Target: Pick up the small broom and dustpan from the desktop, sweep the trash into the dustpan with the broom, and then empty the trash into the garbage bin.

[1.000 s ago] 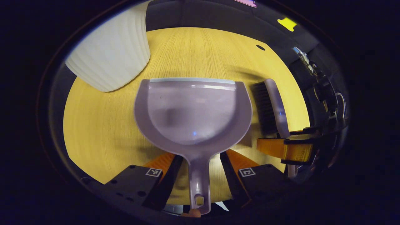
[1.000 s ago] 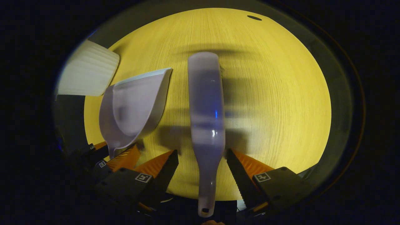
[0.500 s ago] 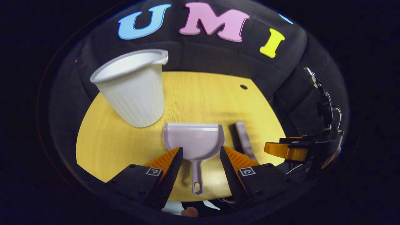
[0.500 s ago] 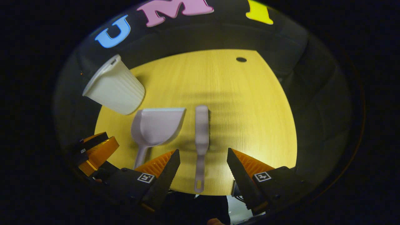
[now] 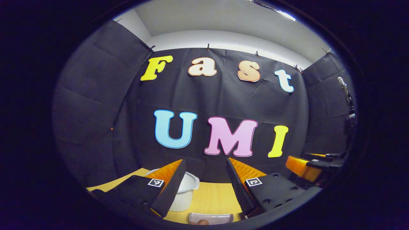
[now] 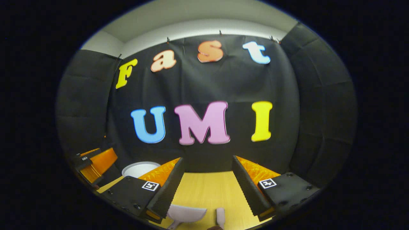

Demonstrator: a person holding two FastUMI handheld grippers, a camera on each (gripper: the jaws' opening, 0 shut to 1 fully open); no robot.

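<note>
left gripper (image 5: 204, 179) spread, empty | right gripper (image 6: 206, 179) spread, empty | dustpan (image 6: 187, 213); broom (image 6: 220, 217) (seemingly) lying on desk (image 6: 204, 188); garbage bin (image 6: 139, 168) far left | nothing grasped; all steps left

Straight ahead, black cloth wall (image 5: 96, 95), creased in panels, hung by small clips (image 5: 208, 47) along its upper edge. Higher up, pale wall strip (image 5: 223, 36) under a grey-white ceiling (image 5: 207, 16). Low ahead, yellow wood-grain tabletop (image 5: 214, 196), meeting the cloth's foot.
</note>
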